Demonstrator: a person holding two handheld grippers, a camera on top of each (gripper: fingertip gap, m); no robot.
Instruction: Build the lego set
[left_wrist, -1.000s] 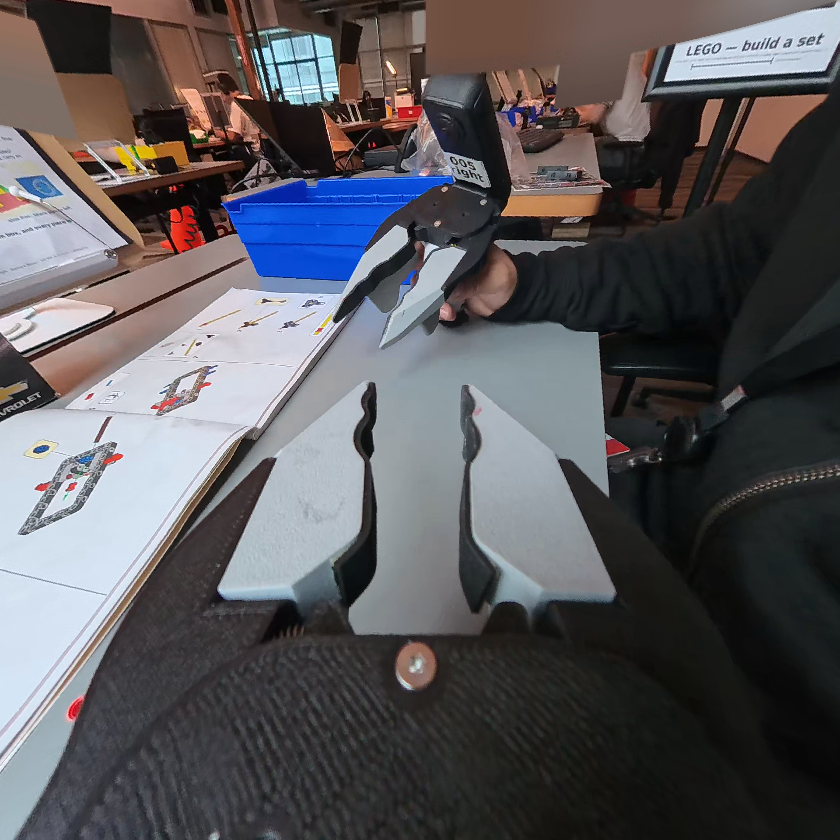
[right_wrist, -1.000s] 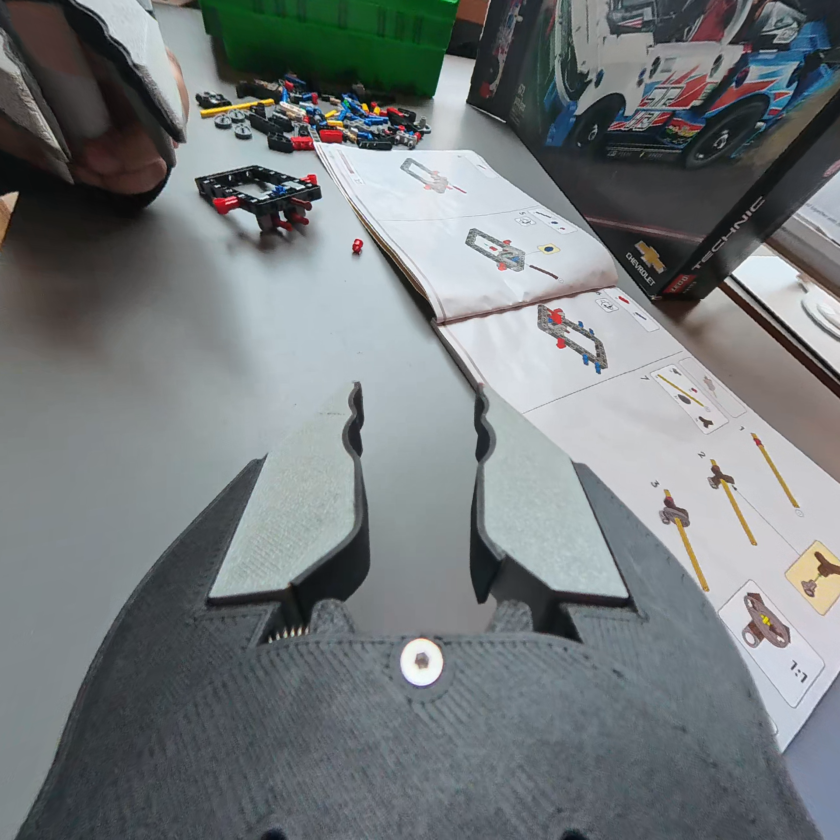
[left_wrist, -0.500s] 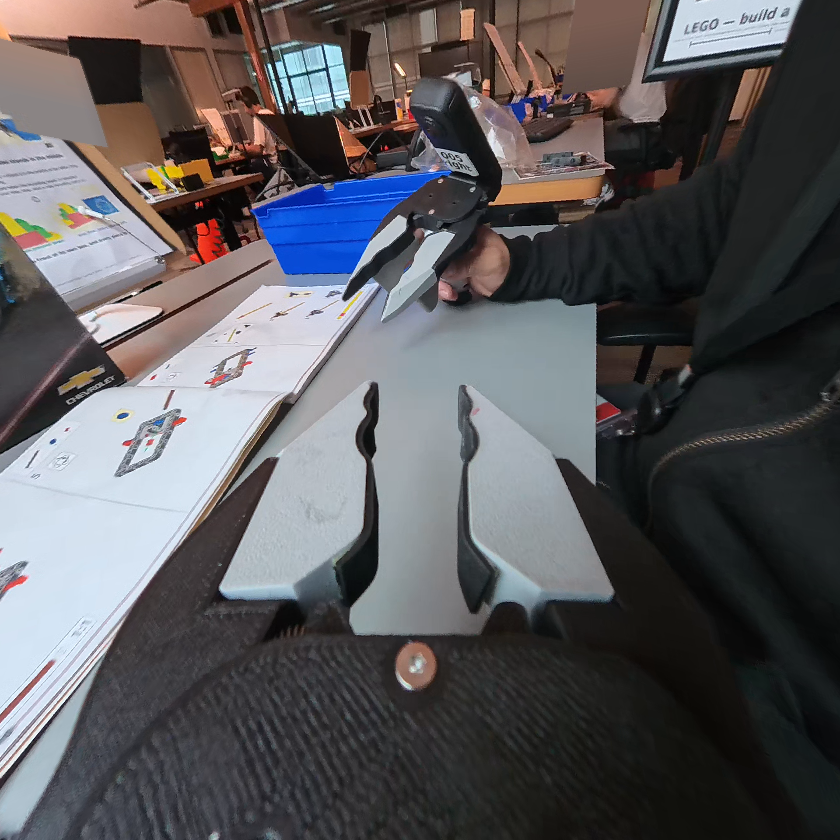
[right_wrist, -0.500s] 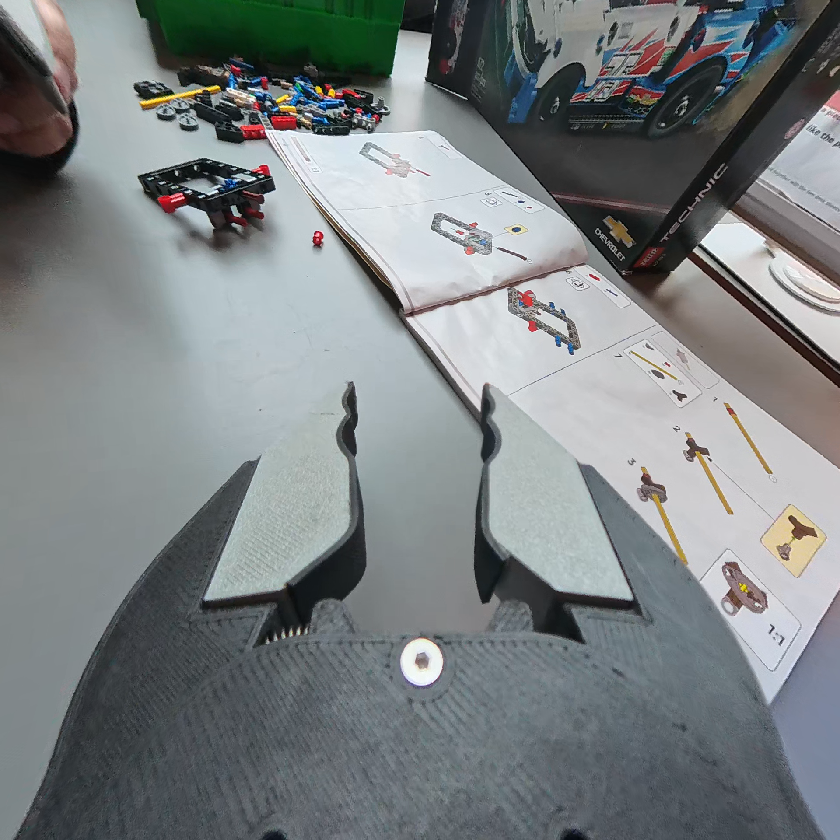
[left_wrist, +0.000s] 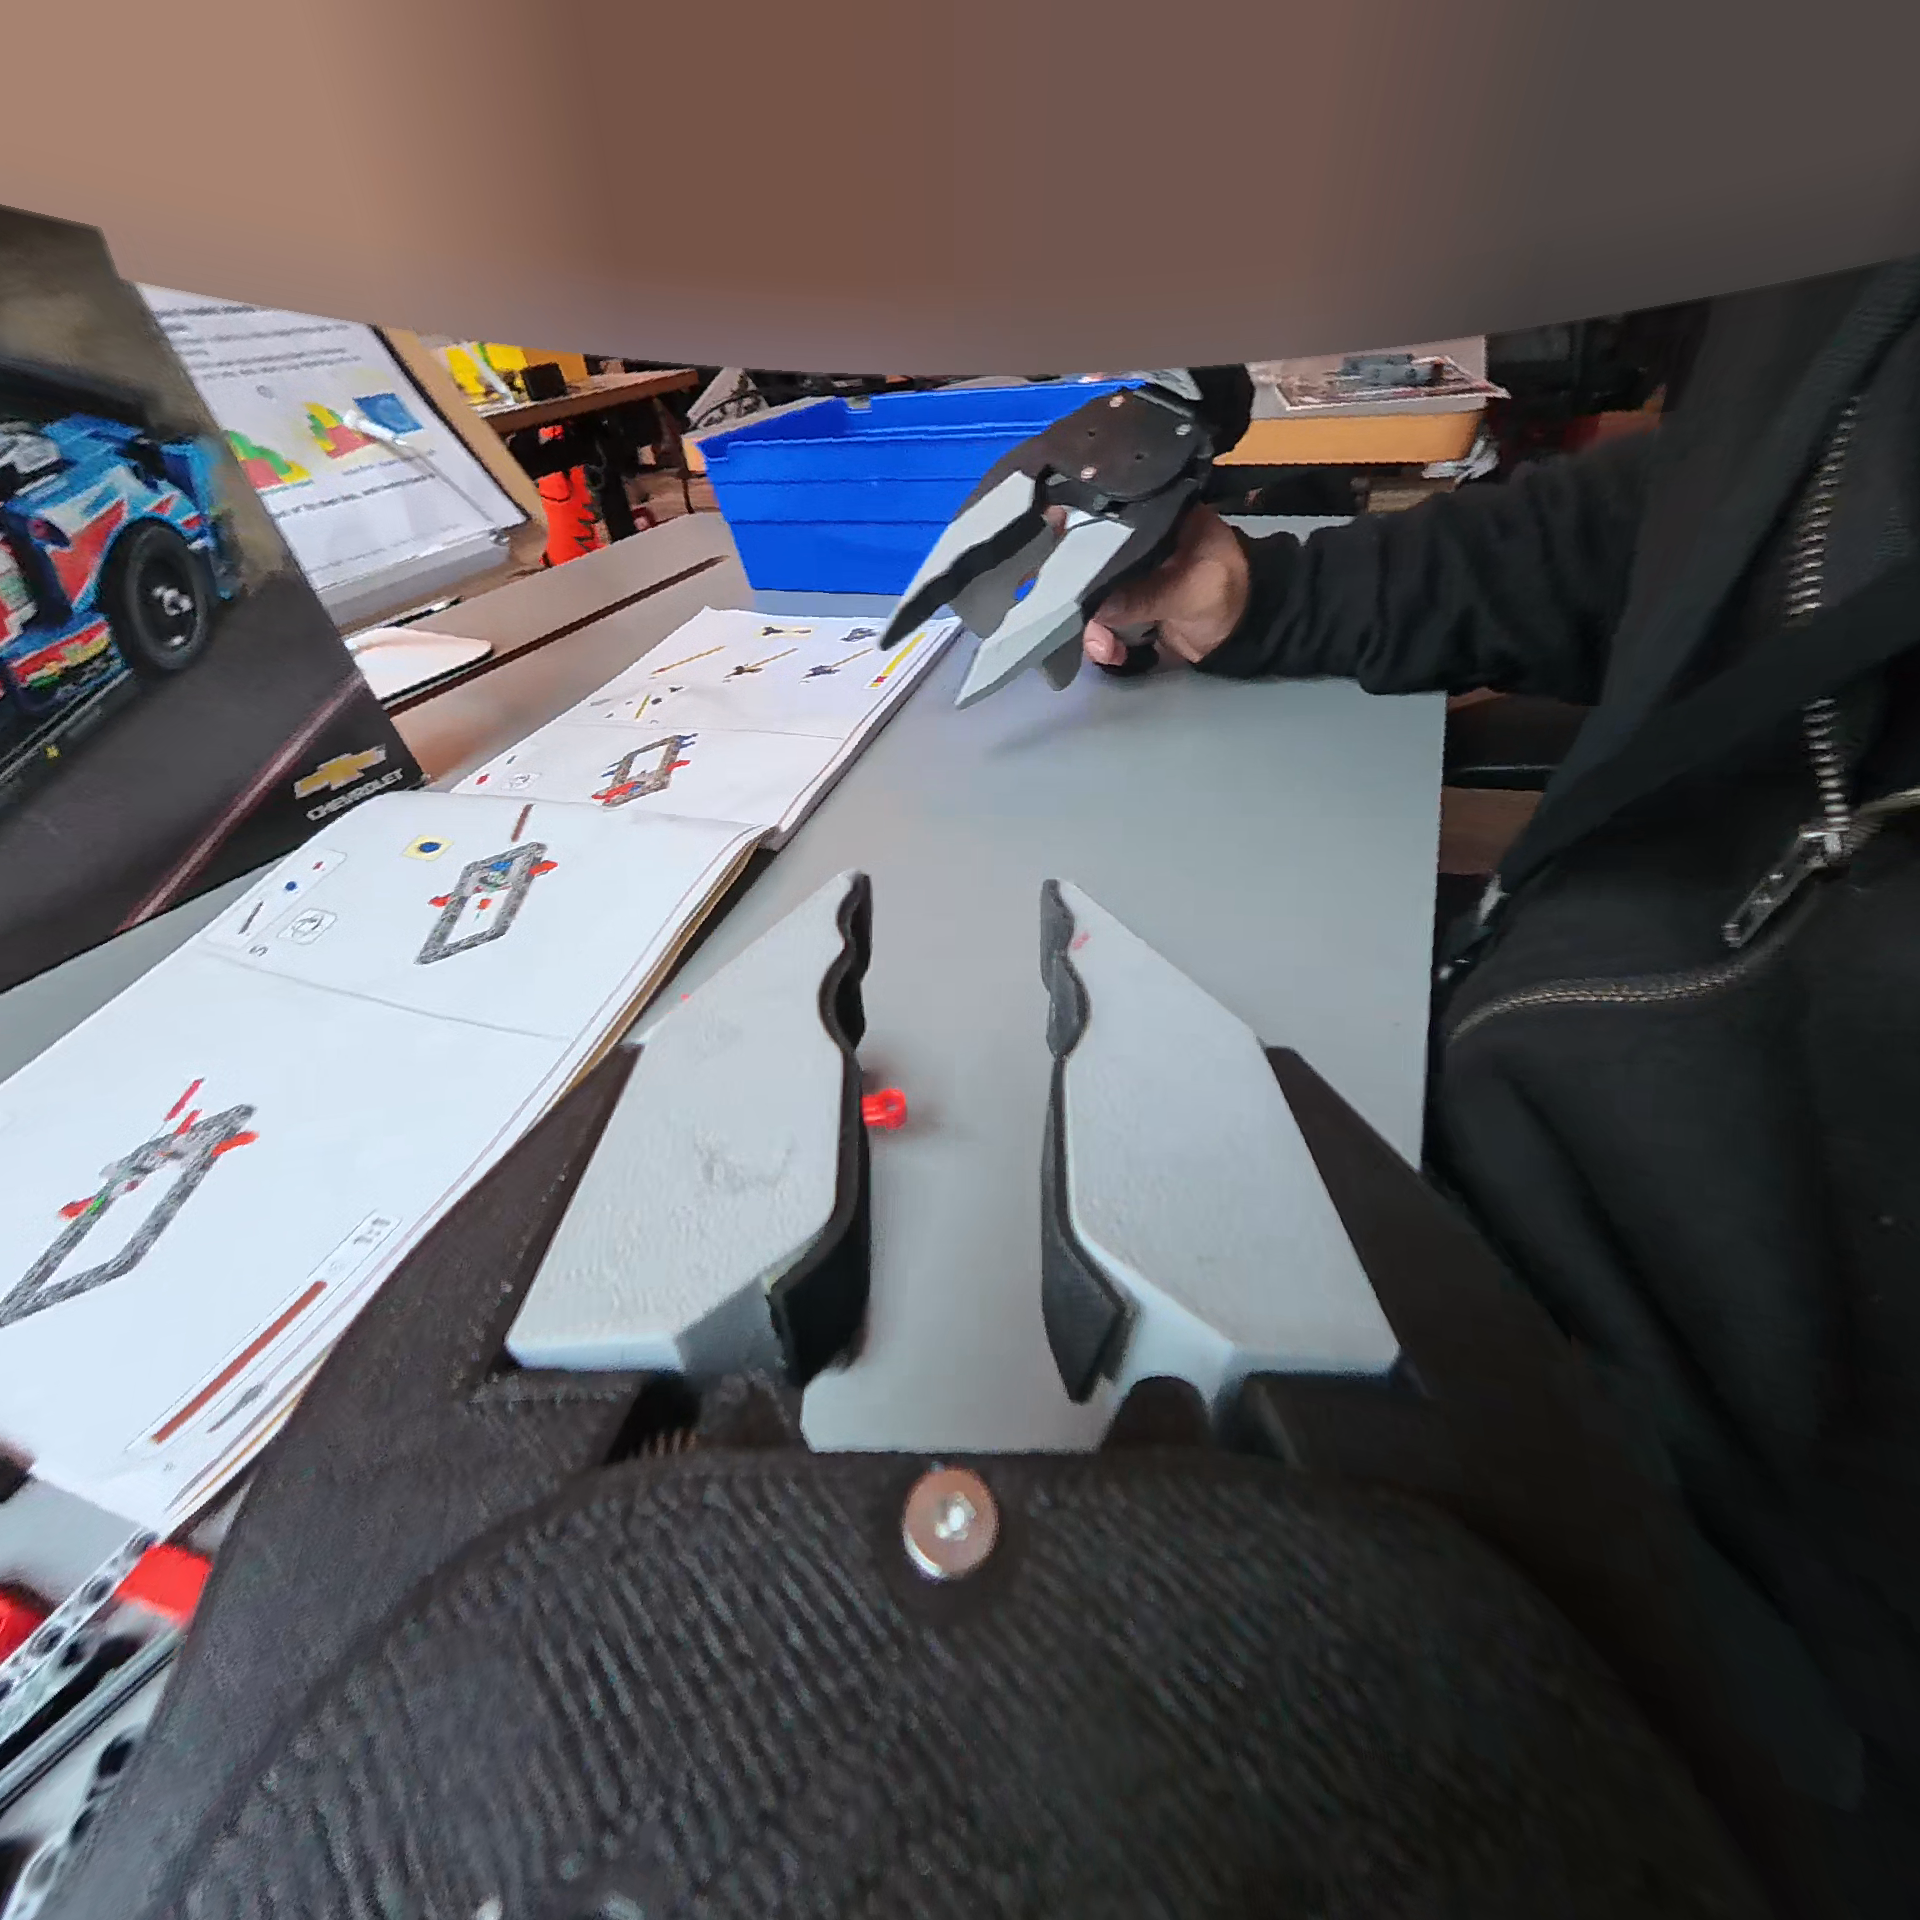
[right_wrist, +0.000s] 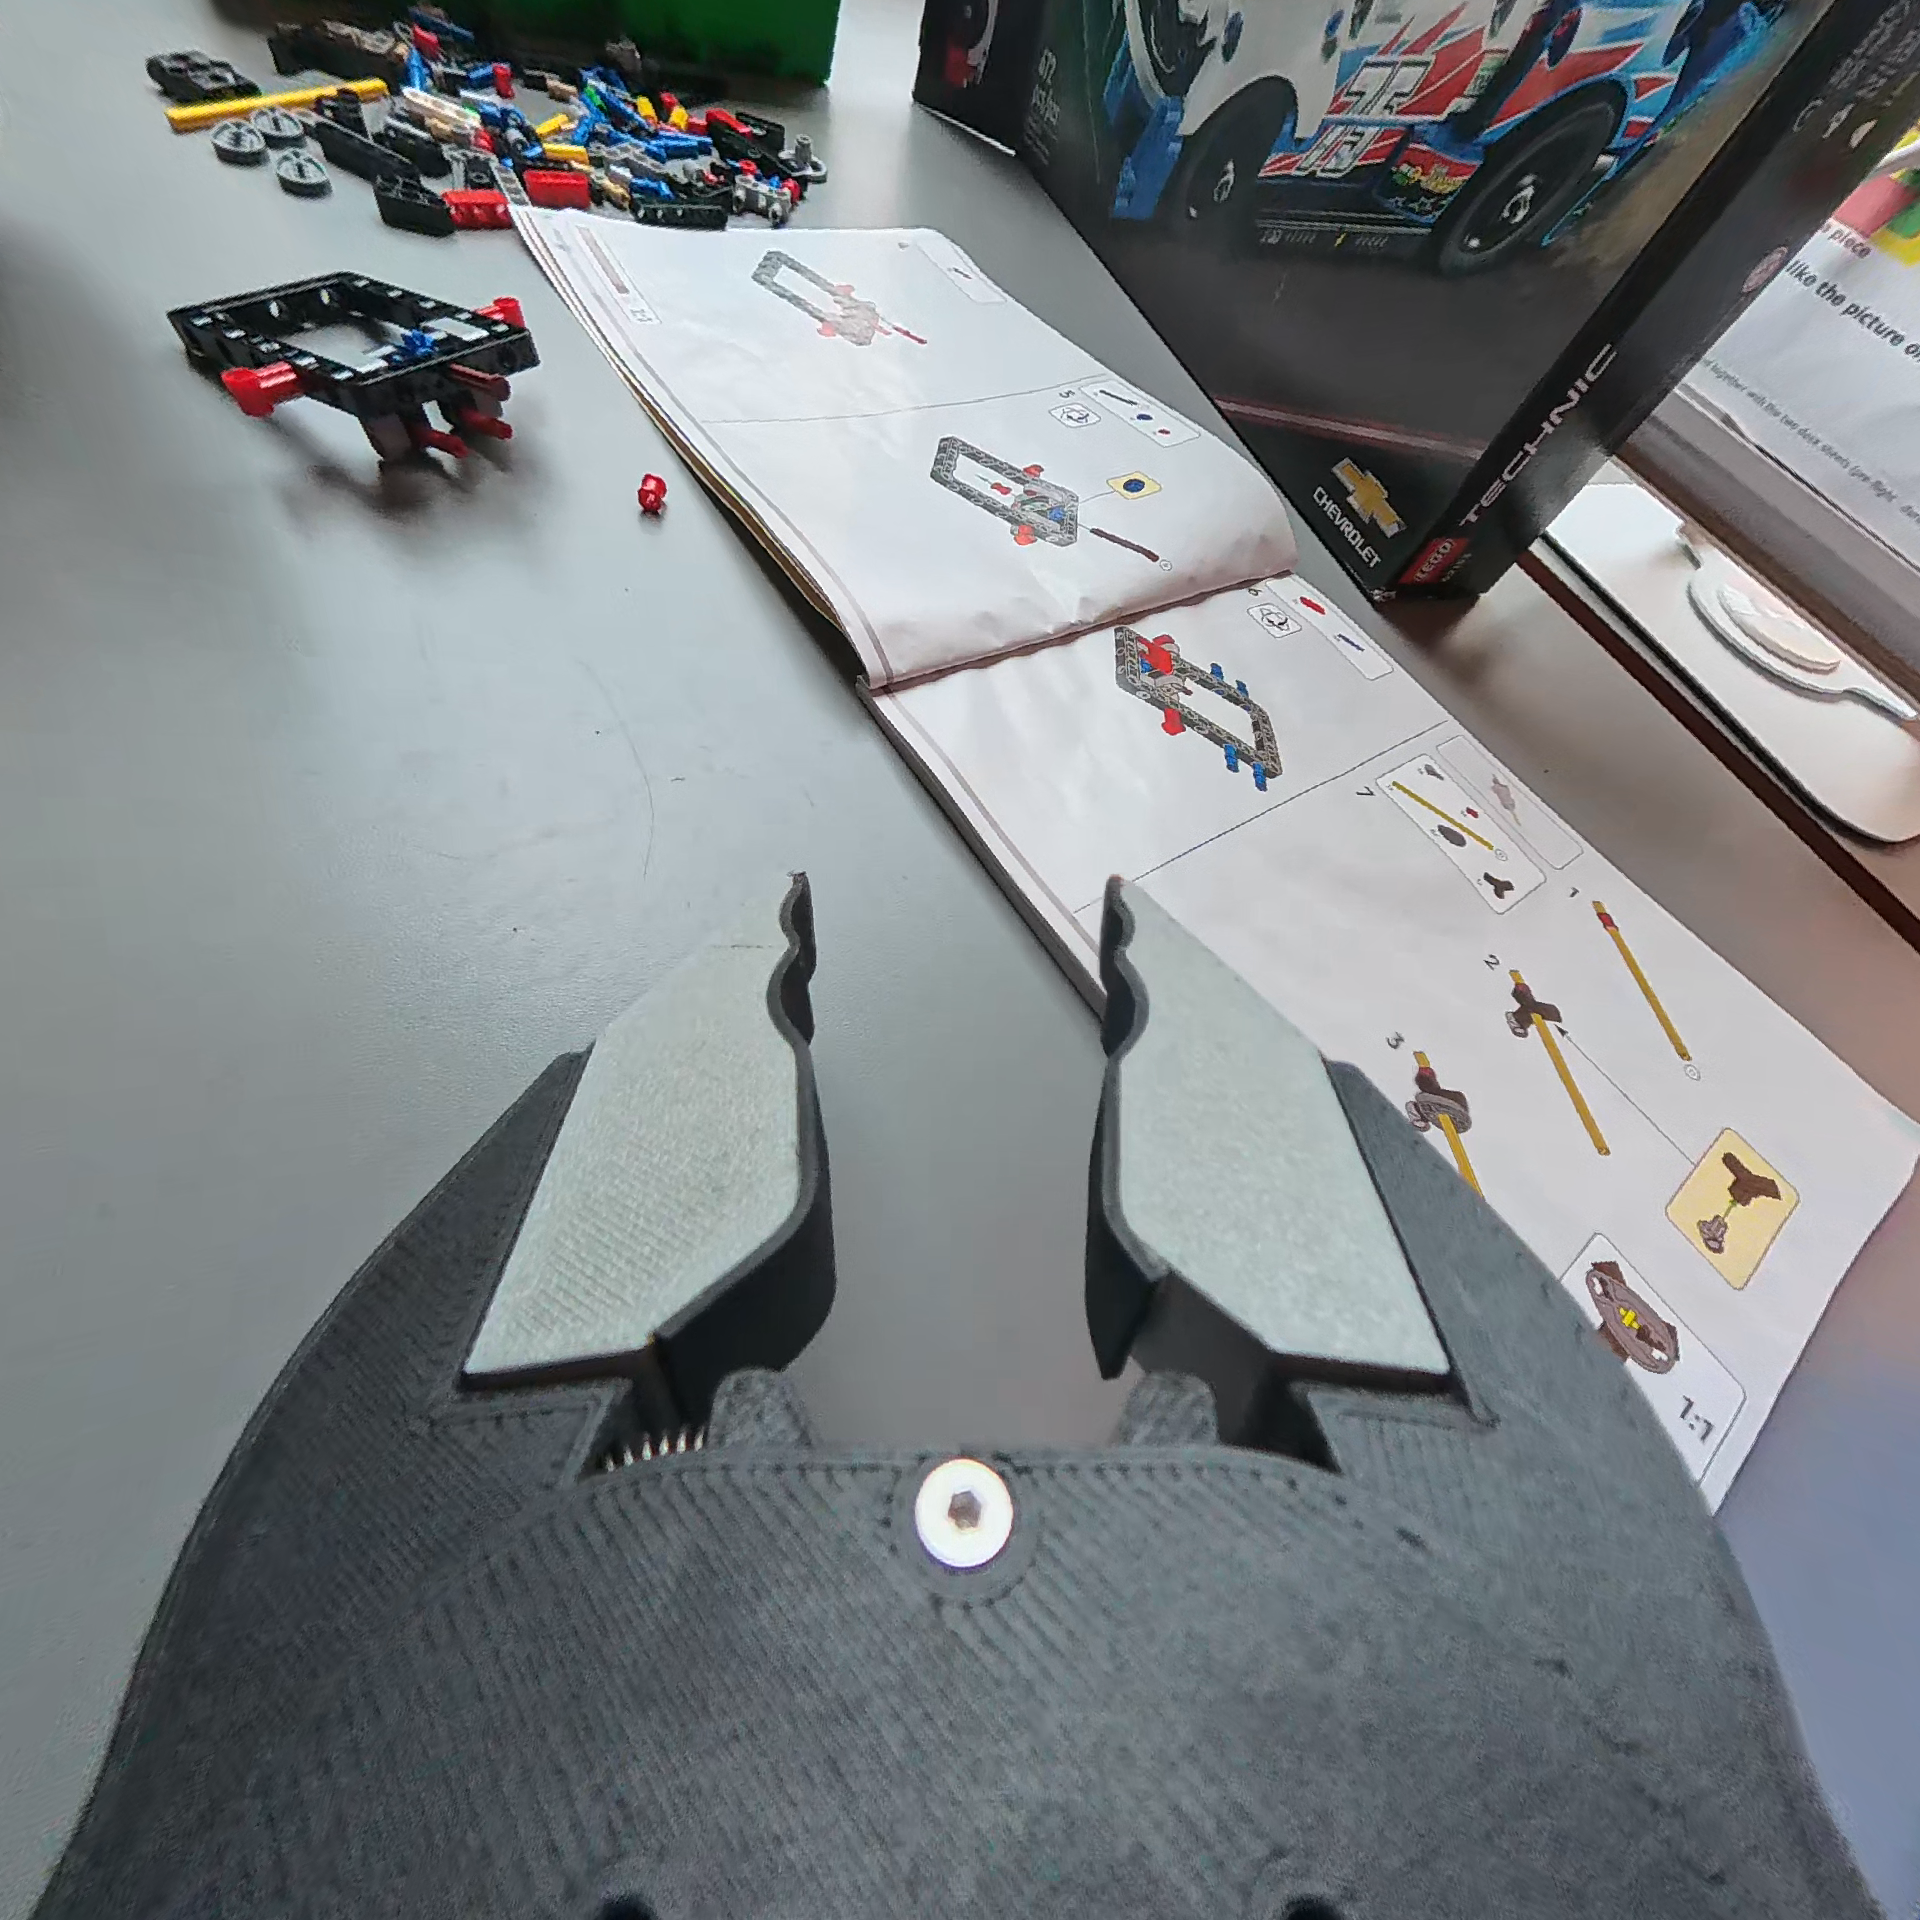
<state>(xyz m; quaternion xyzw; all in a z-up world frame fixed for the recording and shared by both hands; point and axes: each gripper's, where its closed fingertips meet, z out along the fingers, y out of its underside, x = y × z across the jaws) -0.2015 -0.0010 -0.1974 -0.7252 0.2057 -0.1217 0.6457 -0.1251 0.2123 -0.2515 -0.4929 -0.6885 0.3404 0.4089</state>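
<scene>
My left gripper is open and empty, low over the grey table. A small red piece lies on the table between its fingers, close to the left one. The same red piece shows in the right wrist view, right of a black frame assembly with red and blue pins. A blurred corner of that frame sits at the lower left of the left wrist view. My right gripper is open and empty by the open instruction booklet. It also shows in the left wrist view.
A pile of loose pieces lies beyond the frame, in front of a green bin. The set's box stands behind the booklet. A blue bin stands at the table's far end. A person's dark jacket fills the right side. One gripper's finger ends stand about 25 cm off the other's.
My left gripper has drawn back along the booklet, so the red piece and the frame's corner now show near it. The left hand has left the right wrist view, which has moved nearer the frame.
</scene>
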